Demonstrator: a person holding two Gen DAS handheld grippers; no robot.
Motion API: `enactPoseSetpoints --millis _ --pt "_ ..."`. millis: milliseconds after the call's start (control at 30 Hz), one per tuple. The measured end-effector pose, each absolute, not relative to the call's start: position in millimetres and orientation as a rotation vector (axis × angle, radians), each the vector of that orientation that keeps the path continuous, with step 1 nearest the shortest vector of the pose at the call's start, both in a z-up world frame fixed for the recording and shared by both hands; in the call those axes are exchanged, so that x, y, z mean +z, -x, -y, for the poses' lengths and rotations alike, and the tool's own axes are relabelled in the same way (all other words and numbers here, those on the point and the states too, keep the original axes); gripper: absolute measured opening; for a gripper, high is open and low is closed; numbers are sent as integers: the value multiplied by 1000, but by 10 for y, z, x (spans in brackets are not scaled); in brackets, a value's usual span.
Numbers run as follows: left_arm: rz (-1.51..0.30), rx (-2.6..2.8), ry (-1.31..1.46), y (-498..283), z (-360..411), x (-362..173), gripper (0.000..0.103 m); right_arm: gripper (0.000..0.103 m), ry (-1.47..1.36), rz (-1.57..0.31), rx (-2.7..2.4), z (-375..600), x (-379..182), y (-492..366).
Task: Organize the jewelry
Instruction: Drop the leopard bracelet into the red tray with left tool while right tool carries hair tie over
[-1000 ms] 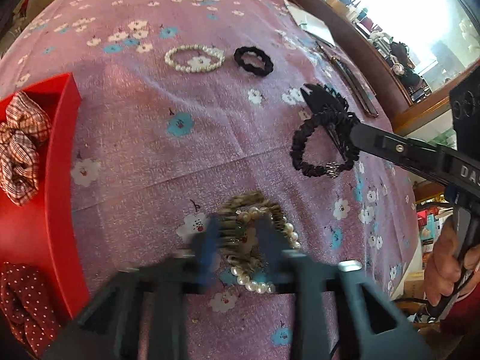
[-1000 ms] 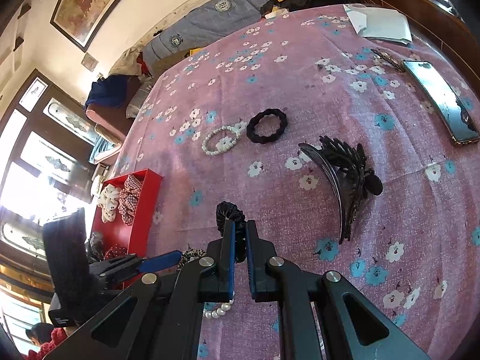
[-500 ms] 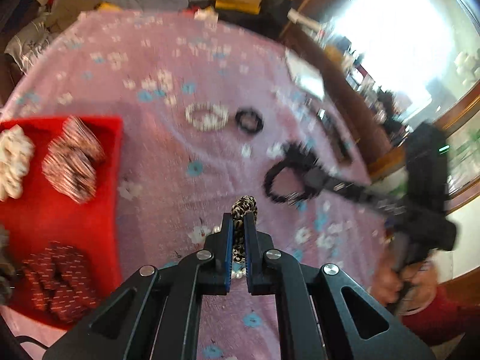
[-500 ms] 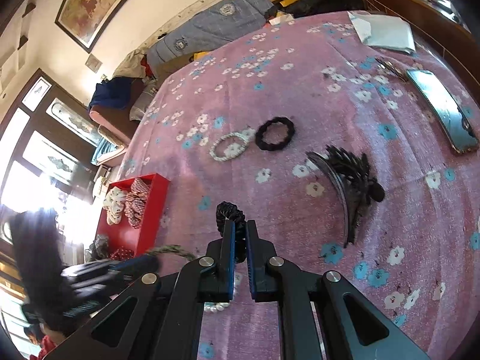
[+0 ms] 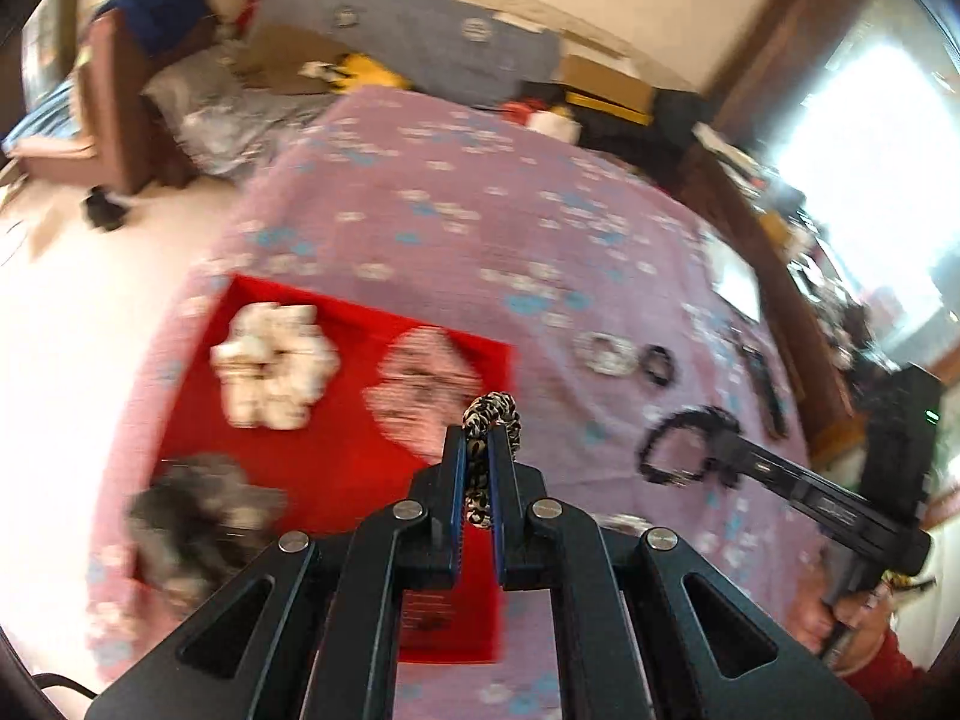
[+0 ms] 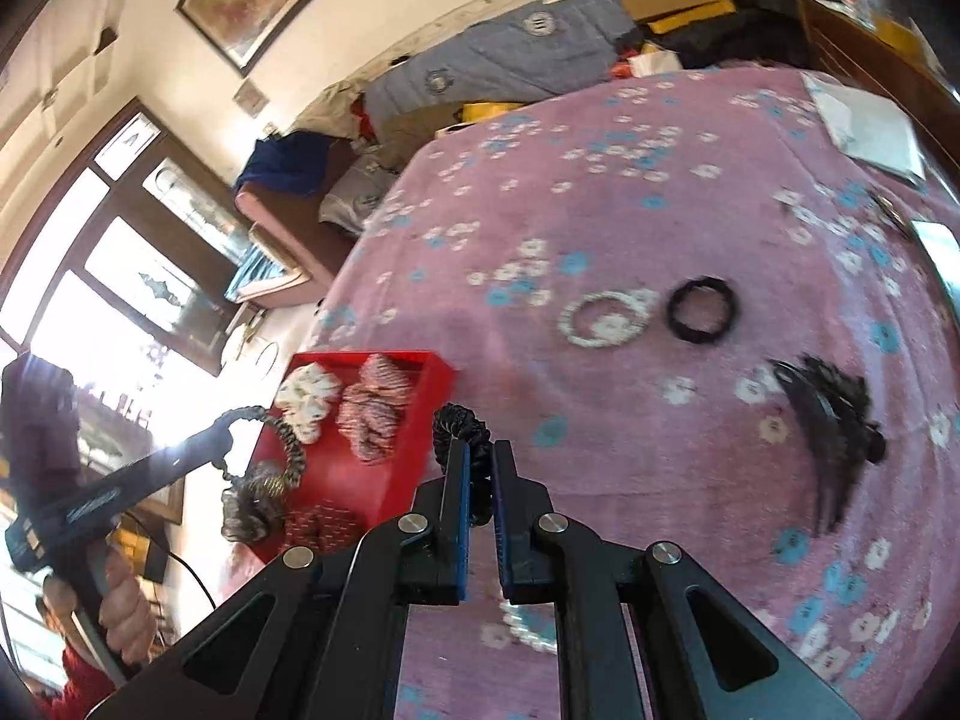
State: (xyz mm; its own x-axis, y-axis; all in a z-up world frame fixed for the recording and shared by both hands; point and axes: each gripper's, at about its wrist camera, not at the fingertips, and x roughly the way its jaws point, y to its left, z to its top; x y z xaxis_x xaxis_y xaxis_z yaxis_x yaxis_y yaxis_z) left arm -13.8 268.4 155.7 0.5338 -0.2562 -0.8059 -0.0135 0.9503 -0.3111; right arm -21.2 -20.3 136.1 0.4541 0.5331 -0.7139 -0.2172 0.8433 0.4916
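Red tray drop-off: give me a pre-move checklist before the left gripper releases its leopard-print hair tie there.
1. Left gripper shut on leopard-print hair tie: ok.
2. Tie hangs over the red tray, seen from the right wrist view: ok.
3. Bare red floor beneath the tie: cannot tell, left view blurred.
4. Right gripper shut on black scrunchie, held outside the tray: ok.
5. White scrunchie and plaid scrunchie lie in the tray's far part: ok.
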Motion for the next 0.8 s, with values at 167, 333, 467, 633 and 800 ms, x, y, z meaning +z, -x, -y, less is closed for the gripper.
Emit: enactPoseSetpoints --millis 167,333,467,633,800 --pt "-1043 -41 293 36 -3105 1360 6 8 -330 -1026 563 -288 1366 130" --pt "-1088 31 283 -77 -3392 1084 6 9 -292 -1070 634 -782 1251 44" --pt "-1115 70 255 -169 -3537 934 6 9 -268 -1119 677 -1163 1086 -45" --pt "-1173 105 246 -283 -3685 683 6 9 -215 -1174 689 -1560 830 -130" --pt "-1182 147 209 -318 -3736 604 7 9 -179 -1213 680 -1811 634 -215"
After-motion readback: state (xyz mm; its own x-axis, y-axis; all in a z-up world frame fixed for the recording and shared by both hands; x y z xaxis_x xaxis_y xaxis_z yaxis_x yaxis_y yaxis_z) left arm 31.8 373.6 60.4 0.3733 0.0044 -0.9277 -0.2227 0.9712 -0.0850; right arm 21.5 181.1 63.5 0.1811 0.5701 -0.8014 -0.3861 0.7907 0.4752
